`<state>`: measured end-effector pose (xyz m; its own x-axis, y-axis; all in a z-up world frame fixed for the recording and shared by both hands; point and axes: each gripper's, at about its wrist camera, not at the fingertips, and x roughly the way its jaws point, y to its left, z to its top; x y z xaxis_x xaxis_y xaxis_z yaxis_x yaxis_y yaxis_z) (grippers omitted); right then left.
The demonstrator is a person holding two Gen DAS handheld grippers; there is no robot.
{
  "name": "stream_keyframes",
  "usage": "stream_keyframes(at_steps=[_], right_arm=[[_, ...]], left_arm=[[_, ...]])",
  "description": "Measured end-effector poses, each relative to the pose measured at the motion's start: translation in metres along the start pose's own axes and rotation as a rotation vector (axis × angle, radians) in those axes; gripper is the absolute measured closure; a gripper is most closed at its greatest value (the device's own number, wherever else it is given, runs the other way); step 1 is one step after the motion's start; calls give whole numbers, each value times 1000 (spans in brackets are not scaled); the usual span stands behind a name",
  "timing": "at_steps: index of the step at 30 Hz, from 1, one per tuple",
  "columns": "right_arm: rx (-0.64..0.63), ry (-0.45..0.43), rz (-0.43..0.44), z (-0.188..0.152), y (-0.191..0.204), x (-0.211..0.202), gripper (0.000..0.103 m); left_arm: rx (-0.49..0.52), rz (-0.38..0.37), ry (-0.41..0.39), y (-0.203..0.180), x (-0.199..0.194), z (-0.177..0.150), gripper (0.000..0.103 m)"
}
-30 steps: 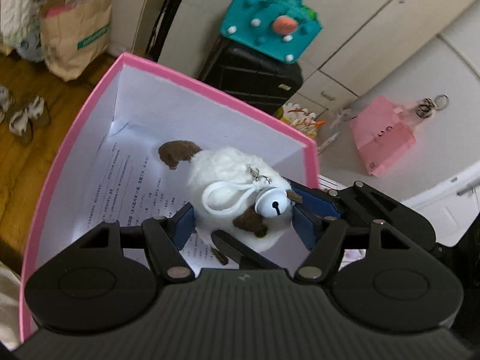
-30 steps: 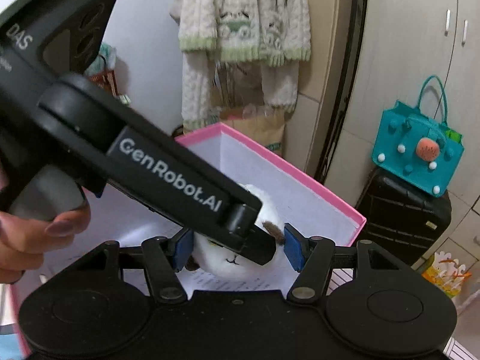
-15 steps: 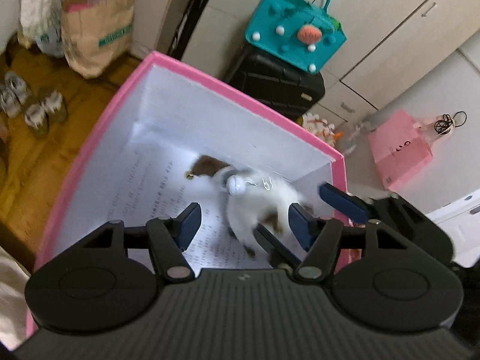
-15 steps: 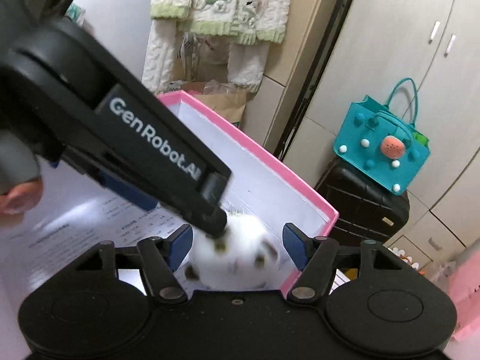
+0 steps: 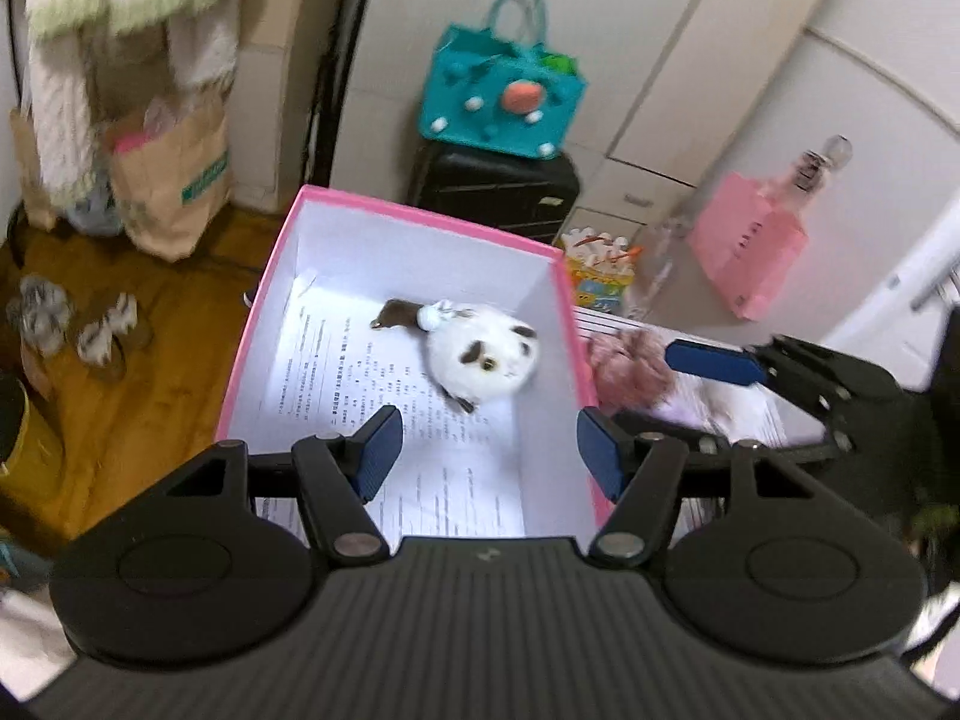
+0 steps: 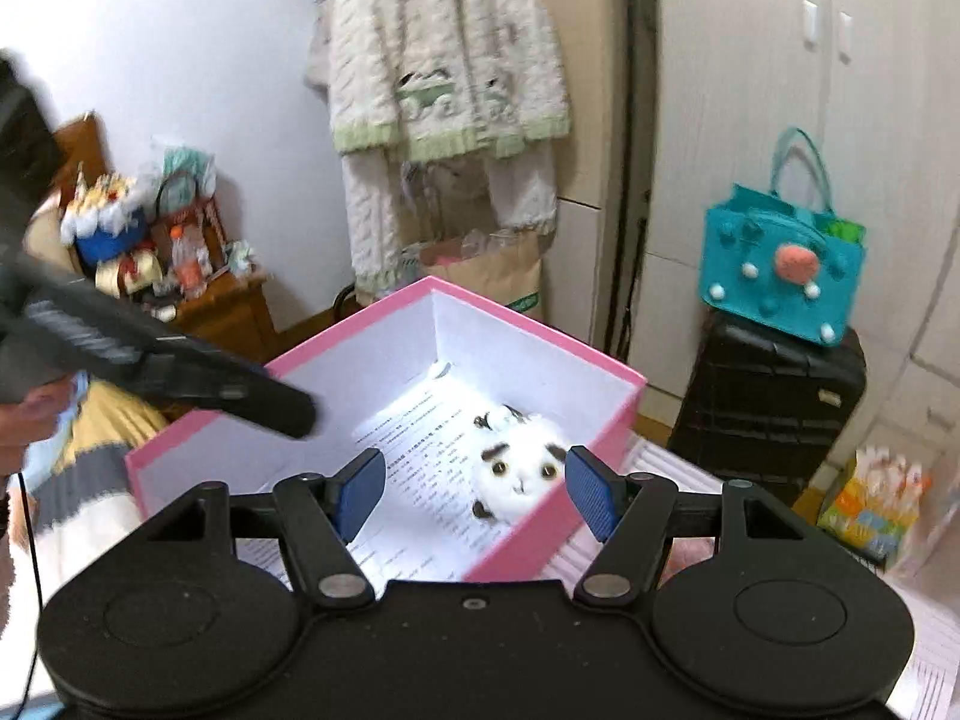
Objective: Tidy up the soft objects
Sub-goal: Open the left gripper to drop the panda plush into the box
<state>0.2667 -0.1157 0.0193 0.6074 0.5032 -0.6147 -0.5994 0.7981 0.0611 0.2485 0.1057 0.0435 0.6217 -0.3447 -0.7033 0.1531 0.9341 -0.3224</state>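
Observation:
A white plush toy (image 5: 480,354) with brown patches lies face up on printed paper inside the pink box (image 5: 420,216), near its right wall. My left gripper (image 5: 489,450) hangs above the box, open, with nothing between its blue pads. In the right wrist view the same plush toy (image 6: 522,474) rests in the pink box (image 6: 540,330), below and beyond my right gripper (image 6: 474,492), which is also open and holds nothing. The left gripper's black body (image 6: 240,384) reaches in over the box's left rim. A blurred pinkish fluffy thing (image 5: 630,366) lies just outside the box on the right.
A teal tote bag (image 5: 501,102) sits on a black suitcase (image 5: 498,186) behind the box. A brown paper bag (image 5: 174,180) and slippers (image 5: 72,324) are on the wooden floor at left. A knitted sweater (image 6: 444,60) hangs on the wall. A pink bag (image 5: 747,246) hangs at right.
A second ago both grippers' pads flanked the plush toy. It has dropped free onto the paper in the box, and both grippers have risen and pulled back from it.

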Motion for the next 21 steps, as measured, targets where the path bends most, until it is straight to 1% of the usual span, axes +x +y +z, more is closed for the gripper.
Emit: stream_keyframes(at_steps=[3, 6, 11, 15, 21], right_arm=[[31, -19, 13, -7, -4, -20, 32], [46, -39, 34, -14, -2, -47, 32], [36, -55, 67, -23, 11, -86, 32], [21, -69, 87, -37, 22, -118, 32], [-9, -129, 55, -67, 39, -166, 31]], left_arm=[[71, -2, -33, -19, -27, -13, 37], [113, -3, -52, -32, -48, -22, 37], [171, -28, -32, -56, -74, -46, 35], [232, -24, -35, -74, -91, -68, 34], [318, -25, -44, -97, -106, -94, 32]])
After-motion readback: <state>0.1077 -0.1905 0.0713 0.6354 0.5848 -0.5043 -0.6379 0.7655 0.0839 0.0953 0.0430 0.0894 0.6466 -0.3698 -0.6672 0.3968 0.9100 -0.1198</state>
